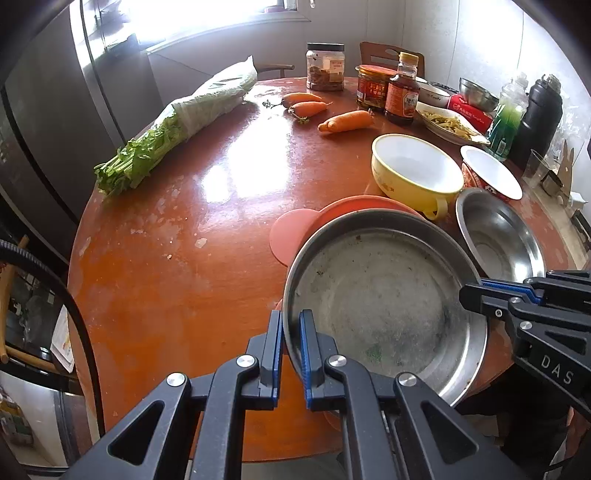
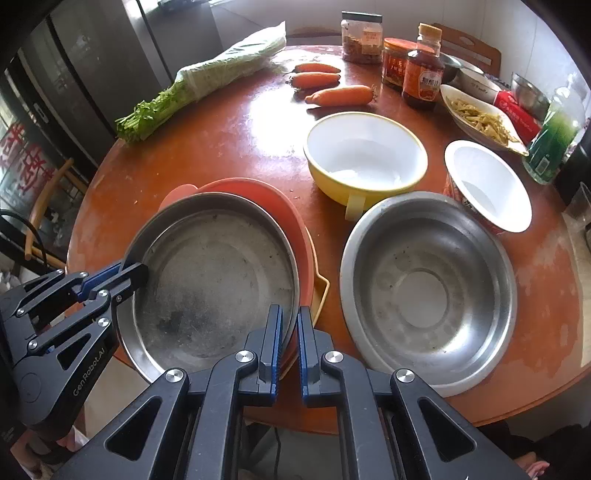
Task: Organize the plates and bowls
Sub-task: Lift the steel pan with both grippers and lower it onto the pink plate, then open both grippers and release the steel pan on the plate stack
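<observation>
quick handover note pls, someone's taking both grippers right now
Left gripper: shut on the near-left rim of the steel plate.
Right gripper: shut on the same plate's right rim.
The plate sits over the orange plate, apparently stacked on it.
The steel bowl, yellow bowl and red-and-white bowl stand separately on the round table.
Done: plates stacked, pending release.
Left: release, then gather the bowls.

Bright window (image 1: 207,14) daylight glares off the table (image 1: 236,173); fisheye edges bend darkly.
</observation>
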The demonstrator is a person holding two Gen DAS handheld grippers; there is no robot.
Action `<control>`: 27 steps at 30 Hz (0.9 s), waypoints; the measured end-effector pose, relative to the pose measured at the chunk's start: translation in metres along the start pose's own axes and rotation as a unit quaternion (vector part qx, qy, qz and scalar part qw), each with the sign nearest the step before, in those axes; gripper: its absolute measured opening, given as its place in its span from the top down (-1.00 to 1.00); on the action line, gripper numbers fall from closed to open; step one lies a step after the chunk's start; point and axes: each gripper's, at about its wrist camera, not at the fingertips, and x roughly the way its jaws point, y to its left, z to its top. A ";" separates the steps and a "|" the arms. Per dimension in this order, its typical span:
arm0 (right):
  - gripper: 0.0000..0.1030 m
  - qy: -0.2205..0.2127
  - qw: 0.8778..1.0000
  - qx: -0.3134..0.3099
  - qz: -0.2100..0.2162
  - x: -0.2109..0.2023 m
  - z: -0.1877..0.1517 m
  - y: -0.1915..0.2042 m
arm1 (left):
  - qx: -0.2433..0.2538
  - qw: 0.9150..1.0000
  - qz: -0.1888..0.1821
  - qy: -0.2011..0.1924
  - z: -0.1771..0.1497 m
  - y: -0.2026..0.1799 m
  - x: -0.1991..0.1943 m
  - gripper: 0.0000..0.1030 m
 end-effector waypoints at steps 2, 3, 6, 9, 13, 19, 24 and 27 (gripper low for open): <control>0.83 0.000 1.000 0.001 0.000 0.001 0.000 -0.001 | 0.001 1.000 0.001 -0.001 0.000 -0.001 0.001 0.83; 0.83 0.001 1.000 0.001 -0.001 0.002 0.000 -0.001 | 0.002 1.000 0.001 -0.003 0.001 -0.001 0.001 0.83; 0.81 -0.001 1.000 0.000 -0.003 0.003 0.001 -0.001 | 0.002 1.000 0.003 -0.008 0.001 -0.002 0.001 0.82; 0.79 -0.003 1.000 -0.003 -0.006 0.003 0.000 0.000 | -0.004 1.000 0.010 -0.015 0.001 0.000 0.001 0.68; 0.50 -0.006 1.000 0.010 0.008 0.003 -0.001 -0.003 | -0.009 0.999 0.020 -0.029 -0.001 0.005 -0.001 0.25; 0.30 -0.025 0.999 0.040 0.025 -0.007 -0.002 -0.013 | -0.037 0.998 0.023 -0.053 -0.003 0.022 -0.011 -0.05; 0.29 -0.032 0.995 0.073 0.064 -0.021 -0.005 -0.022 | -0.053 0.996 0.018 -0.071 -0.003 0.035 -0.026 -0.09; 0.29 -0.030 0.993 0.081 0.080 -0.026 -0.012 -0.023 | -0.055 0.996 0.023 -0.071 -0.004 0.040 -0.027 -0.09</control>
